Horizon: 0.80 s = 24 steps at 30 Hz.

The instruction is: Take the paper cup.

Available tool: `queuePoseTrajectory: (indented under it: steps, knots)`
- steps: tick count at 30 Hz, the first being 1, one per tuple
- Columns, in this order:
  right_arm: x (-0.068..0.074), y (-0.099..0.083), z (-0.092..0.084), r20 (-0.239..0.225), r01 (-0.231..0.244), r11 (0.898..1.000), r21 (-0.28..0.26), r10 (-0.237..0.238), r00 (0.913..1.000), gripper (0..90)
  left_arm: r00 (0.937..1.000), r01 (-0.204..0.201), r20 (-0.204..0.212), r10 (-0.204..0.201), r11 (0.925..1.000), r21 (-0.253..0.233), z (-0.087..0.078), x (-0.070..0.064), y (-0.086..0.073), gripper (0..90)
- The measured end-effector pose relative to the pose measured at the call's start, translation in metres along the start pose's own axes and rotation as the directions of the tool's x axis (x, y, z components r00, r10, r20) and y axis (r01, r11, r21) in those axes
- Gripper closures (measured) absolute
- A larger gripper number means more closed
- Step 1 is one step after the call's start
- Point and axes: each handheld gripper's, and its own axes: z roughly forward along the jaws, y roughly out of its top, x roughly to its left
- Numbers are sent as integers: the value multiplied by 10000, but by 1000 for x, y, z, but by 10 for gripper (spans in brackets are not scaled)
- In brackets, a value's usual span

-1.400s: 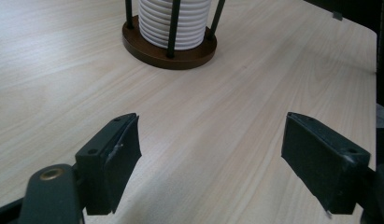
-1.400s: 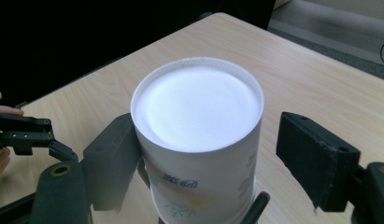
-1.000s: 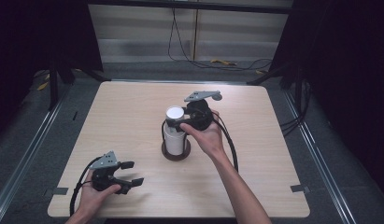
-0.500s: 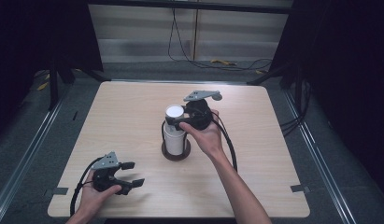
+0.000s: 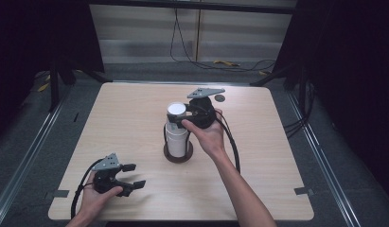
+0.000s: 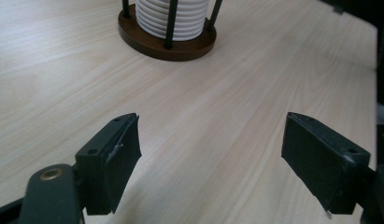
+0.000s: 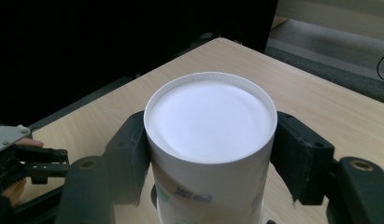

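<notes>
A stack of white paper cups, turned bottom up, stands in a holder with a round brown base and thin black rods, near the table's middle. The topmost cup sits between the jaws of my right gripper, which press on both its sides; the same cup tops the stack in the high view. My left gripper rests by the table's front left, open, with bare wood between its jaws. Ahead of it I see the ribbed stack and the base.
The light wooden table has a small dark disc near its far edge. A cable trails from the right gripper along the forearm. Dark floor, rails and cables surround the table.
My right gripper and the top cup have risen slightly. The left gripper has stayed where it was.
</notes>
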Motion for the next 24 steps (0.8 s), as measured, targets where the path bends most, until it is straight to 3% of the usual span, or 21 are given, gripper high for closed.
queuePoseTrajectory:
  steps: [8,24]
  knots:
    - [-1,3,-4,17,-28,9998,-196,29,10000,347,9999,52,-152,-53,10000,-37,-1,3,0,194]
    - [2,6,-10,-11,-44,9970,-778,43,10000,356,9984,-561,34,561,9984,51,2,-6,3,194]
